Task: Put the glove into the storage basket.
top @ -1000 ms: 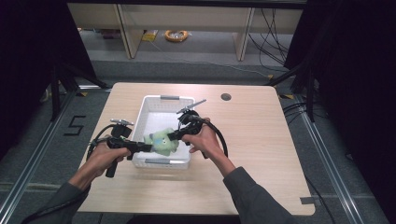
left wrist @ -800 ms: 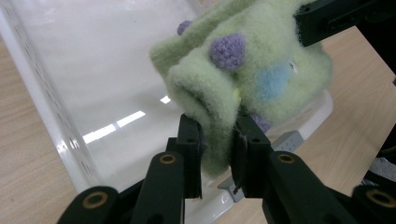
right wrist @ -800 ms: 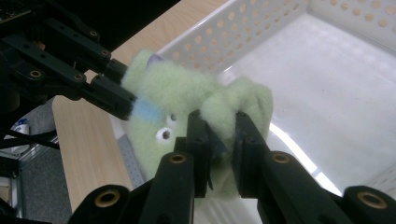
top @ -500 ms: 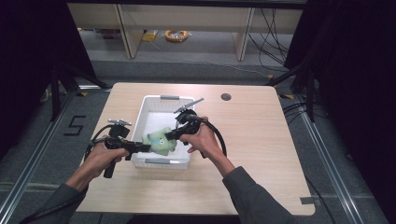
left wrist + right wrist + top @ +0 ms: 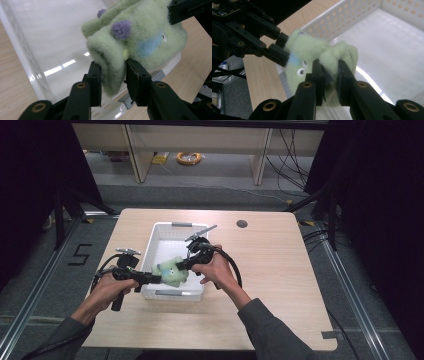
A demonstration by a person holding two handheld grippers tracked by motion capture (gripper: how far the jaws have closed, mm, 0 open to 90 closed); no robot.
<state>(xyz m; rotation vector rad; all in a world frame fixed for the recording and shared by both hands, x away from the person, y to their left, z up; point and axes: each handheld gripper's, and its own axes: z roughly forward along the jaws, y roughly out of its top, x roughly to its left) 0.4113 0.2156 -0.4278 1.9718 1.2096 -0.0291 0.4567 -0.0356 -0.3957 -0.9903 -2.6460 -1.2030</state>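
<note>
A wooden table (image 5: pixel 280 270) carries a white perforated basket (image 5: pixel 162 235). Over the basket's 6 o'clock end hangs a green plush toy (image 5: pixel 171 271), pinched at 9 o'clock by the left gripper (image 5: pixel 113 75) and at 3 o'clock by the right gripper (image 5: pixel 329 75).

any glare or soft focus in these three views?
Left gripper view: bright streaks glare off the white basket floor; the green plush toy is sharp. Right gripper view: a glare band on the basket floor, near jaws slightly soft. High view: even light on the table, dark surroundings.
</note>
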